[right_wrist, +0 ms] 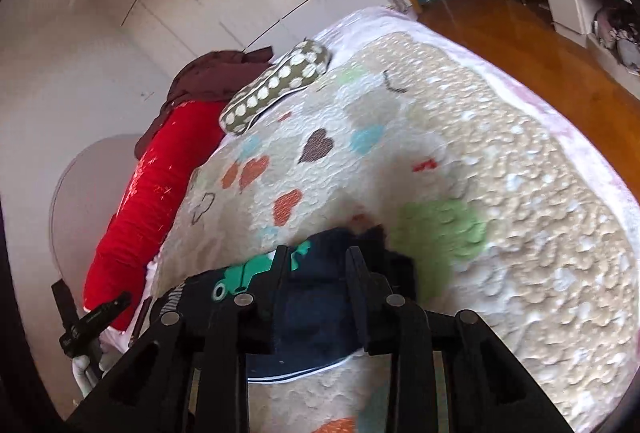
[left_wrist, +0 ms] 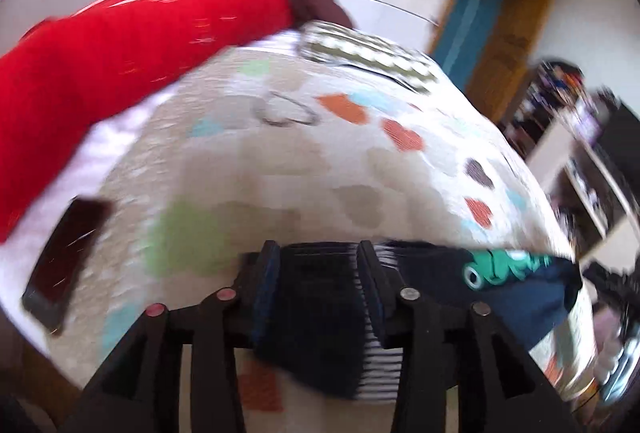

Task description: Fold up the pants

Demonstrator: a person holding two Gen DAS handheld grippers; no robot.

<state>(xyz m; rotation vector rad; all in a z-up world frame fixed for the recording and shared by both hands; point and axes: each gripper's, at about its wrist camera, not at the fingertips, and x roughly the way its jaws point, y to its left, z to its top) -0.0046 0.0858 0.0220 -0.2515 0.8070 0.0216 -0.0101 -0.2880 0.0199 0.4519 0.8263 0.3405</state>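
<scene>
A: Far left of the left gripper (left_wrist: 318,261): dark phone (left_wrist: 60,265) lying flat on the bedspread (left_wrist: 260,173). Beyond it, red bolster (left_wrist: 120,45) along the bed's edge.

B: Between the left fingers?

A: Navy pants (left_wrist: 328,313), striped waistband bunched in the gap. Clamped on that fabric. Green print (left_wrist: 504,265) trailing off to the right of the tool, fold hanging clear of the quilt. Heavy blur throughout.

B: Ahead of that tool?

A: Polka-dot cushion (left_wrist: 368,57), well apart, near the far edge.

B: Right wrist view, left to right?

A: Red bolster (right_wrist: 152,201) far left, polka-dot cushion (right_wrist: 276,85) beside its upper end. Right gripper (right_wrist: 316,257) low at centre, clamped on the pants (right_wrist: 316,321); green print (right_wrist: 240,273) just left of the left finger, white-piped hem beneath the tool. Bedspread (right_wrist: 500,173) ahead and to the right, wooden floor (right_wrist: 520,33) past its edge.
</scene>
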